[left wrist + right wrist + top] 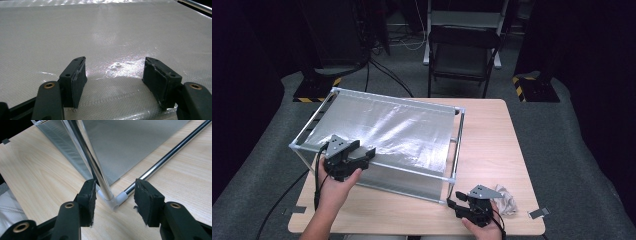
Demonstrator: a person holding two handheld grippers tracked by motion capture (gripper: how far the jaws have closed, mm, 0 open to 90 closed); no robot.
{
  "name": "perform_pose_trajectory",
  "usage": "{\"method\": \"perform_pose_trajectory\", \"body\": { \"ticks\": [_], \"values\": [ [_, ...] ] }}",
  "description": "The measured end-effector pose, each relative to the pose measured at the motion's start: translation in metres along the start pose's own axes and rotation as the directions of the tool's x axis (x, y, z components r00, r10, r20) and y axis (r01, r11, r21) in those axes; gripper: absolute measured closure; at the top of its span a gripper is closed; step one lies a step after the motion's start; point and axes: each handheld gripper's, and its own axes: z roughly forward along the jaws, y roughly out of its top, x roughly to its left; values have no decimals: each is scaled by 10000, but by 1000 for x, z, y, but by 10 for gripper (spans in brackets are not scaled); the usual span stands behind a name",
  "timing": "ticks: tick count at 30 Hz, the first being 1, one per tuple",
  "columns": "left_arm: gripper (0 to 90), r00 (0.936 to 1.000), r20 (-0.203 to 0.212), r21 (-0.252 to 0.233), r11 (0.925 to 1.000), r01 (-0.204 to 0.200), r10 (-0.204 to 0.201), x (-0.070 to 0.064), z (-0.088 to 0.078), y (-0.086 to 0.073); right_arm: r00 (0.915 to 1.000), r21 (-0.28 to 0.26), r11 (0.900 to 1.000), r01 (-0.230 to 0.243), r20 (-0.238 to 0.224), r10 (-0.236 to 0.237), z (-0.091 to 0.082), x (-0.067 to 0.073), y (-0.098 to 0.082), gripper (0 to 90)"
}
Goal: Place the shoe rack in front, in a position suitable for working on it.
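at about five o'clock on the wooden table [492,150], nearest the person, the right gripper [459,201] sits low on the tabletop, held in the right hand [484,227]. in the right gripper view its jaws stand spread on either side of the white plastic corner joint [113,201] of the metal frame [452,150]; the left pad [91,195] lies just beside the upright chrome tube [96,162], the right pad apart from the joint, so nothing is pinched. a crumpled beige cloth [508,199] lies just beside this gripper at its three o'clock, and a small grey tape tab [538,213] lies farther toward the table's edge.

at about eight o'clock, the left gripper [368,154], held in the left hand [334,182], rests over the near edge of the silvery sheet [387,130] stretched across the frame's top. in the left gripper view its jaws stand wide apart above the sheet [105,37], gripping nothing.

beyond the table, toward twelve o'clock, a black folding chair [462,55] stands on the grey floor.
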Motion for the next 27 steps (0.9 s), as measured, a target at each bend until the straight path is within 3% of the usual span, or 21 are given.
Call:
{"method": "perform_pose_trajectory", "body": {
  "ticks": [7, 9, 16, 24, 27],
  "values": [
    [345, 9999, -110, -61, 10000, 34, -35, -2, 2, 0, 9976, 55, 9988, 480, -499, -477, 2, 12, 3, 568],
    [345, 9999, -129, -85, 10000, 39, -40, -2, 3, 0, 9973, 153, 9979, 628, -401, -622, 2, 16, 3, 564],
    [344, 9998, -201, -203, 9998, 59, -63, -3, 14, 3, 9977, 260, 9991, 327, -597, -312, -4, 15, -2, 569],
    [348, 9984, -532, -96, 9998, -177, 172, -15, 17, 8, 9984, 89, 9992, 392, -422, -388, -3, 11, -2, 535],
    [361, 9995, -150, -70, 9996, -267, 266, -26, 16, 10, 9983, -71, 9991, 426, -396, -429, -1, 11, 3, 524]
  ]
}}
